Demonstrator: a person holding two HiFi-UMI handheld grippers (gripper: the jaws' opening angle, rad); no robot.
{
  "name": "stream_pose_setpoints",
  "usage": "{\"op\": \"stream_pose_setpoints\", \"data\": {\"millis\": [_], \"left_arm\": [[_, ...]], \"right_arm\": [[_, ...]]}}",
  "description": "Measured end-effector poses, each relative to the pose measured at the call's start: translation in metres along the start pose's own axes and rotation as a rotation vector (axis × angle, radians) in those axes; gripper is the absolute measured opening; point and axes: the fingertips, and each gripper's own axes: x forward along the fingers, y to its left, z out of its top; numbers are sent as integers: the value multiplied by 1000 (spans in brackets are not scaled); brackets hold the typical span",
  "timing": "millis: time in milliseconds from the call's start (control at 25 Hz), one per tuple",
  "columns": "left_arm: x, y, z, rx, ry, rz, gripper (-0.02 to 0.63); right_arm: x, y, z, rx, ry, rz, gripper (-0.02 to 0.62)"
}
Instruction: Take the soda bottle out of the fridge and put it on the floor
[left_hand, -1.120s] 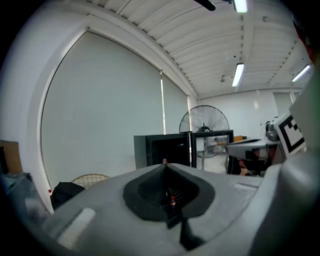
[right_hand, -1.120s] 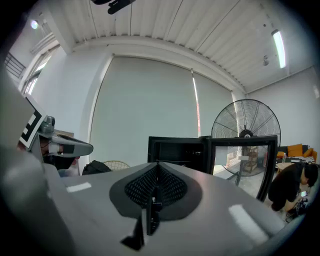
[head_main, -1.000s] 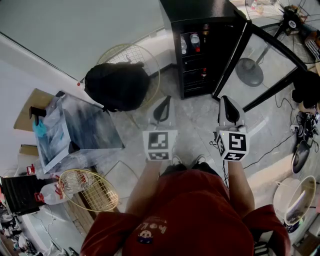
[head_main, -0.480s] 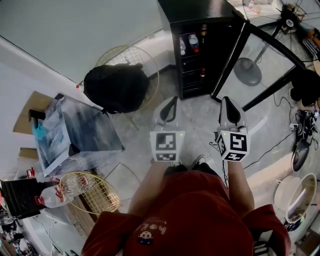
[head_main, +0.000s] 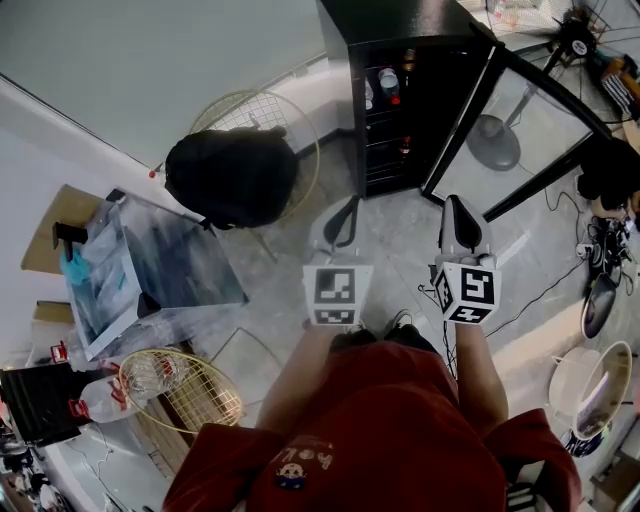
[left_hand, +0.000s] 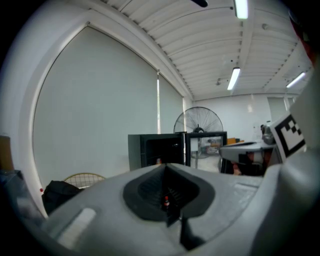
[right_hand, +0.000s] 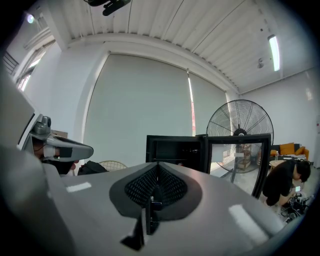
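While L gripper (head_main: 345, 212) and R gripper (head_main: 455, 212) are both clamped shut on nothing, well short of fridge (head_main: 400, 22), soda bottle (head_main: 390, 86) (red cap, I think) sits up top inside, door (head_main: 462, 120) open. Step closer, open R jaws wide pre-reach, grab mid-body, avoid neighbour bottle (head_main: 367, 92).

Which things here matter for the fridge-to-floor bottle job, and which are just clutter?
Job:
- open black fridge
- bottles on its shelves
- floor in front
- left gripper, right gripper, both shut, empty

Clutter:
- black backpack
- pedestal fan
- wire basket
- plastic-wrapped table
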Motion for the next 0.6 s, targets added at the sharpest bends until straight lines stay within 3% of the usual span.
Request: {"op": "stream_pose_setpoints", "data": {"millis": [600], "left_arm": [[-2,21,-19,-31,2,-71,0]], "right_arm": [[-2,18,-13,-18,36,-76,0]]}}
